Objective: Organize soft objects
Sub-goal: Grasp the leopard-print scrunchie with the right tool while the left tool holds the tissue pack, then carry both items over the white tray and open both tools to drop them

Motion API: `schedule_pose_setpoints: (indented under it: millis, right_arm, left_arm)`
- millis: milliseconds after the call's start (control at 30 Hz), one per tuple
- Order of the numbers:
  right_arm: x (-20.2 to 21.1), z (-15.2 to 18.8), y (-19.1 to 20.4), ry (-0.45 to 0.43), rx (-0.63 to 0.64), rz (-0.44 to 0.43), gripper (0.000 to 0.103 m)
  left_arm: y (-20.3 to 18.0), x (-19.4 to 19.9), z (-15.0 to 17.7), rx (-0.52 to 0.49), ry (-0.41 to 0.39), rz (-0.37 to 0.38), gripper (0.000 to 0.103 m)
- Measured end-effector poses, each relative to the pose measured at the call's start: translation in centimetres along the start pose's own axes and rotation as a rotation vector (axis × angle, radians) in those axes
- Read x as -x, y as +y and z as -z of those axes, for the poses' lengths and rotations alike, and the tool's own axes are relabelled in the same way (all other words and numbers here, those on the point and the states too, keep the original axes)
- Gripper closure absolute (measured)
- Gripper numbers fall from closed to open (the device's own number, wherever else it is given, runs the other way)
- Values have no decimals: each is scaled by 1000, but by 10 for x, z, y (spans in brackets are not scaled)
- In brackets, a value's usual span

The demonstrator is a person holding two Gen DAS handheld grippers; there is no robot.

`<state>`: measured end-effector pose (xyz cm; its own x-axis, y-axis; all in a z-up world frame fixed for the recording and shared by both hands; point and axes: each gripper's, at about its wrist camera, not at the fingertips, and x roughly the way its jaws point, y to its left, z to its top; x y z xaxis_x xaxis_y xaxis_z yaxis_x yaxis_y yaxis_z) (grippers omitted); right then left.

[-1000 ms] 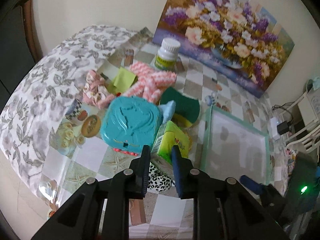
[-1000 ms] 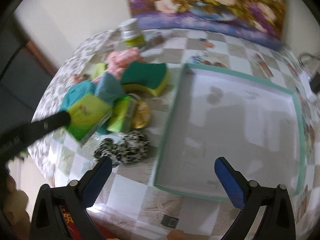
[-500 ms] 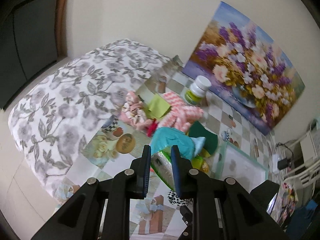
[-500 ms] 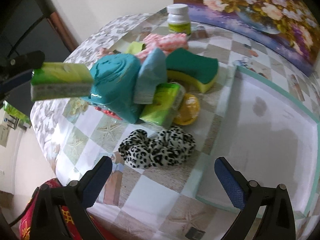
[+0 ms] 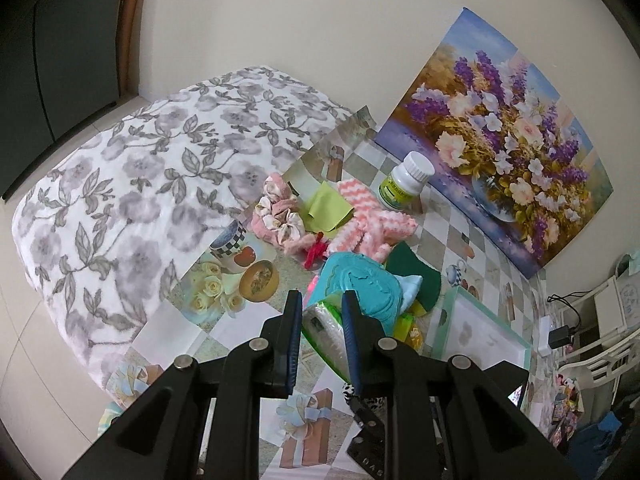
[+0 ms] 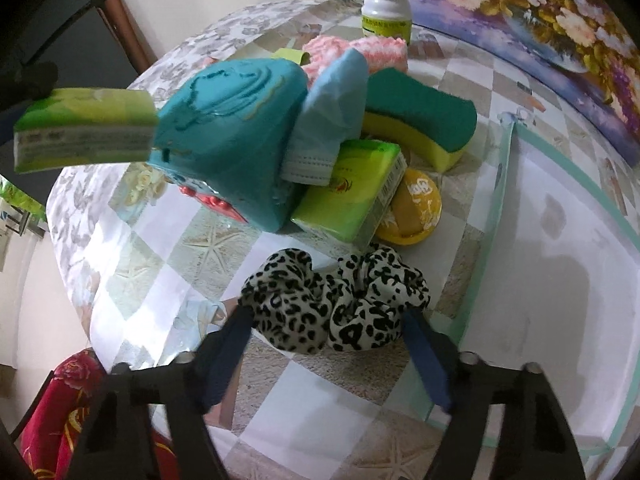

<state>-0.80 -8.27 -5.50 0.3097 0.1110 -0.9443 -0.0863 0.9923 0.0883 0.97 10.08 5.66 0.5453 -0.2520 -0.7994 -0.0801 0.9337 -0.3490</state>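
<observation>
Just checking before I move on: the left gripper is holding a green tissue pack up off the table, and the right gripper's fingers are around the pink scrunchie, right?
Not quite. The right gripper is around the leopard-print scrunchie, as the right wrist view shows. The left gripper does hold the green tissue pack.

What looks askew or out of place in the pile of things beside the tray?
The teal plastic case sits tilted, propped on other things, with a light blue face mask wedged against it. A hard white pill bottle stands among the soft items. Nothing looks spilled or damaged.
</observation>
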Motion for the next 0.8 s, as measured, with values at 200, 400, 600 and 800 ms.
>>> schedule_pose_setpoints:
  millis: [200, 400, 600, 800]
  right_arm:
    - [1, 2, -4, -4, -16, -26, 54]
    - [5, 6, -5, 0, -27, -47, 63]
    - [21, 15, -11, -15, -59, -75, 65]
    - [45, 19, -20, -60, -100, -99, 65]
  left_arm:
    - [1, -2, 1, 3, 5, -3, 82]
    - [0, -1, 1, 7, 7, -4, 82]
    - [0, 0, 2, 3, 1, 0, 82]
    - [-2, 5, 2, 0, -18, 25, 82]
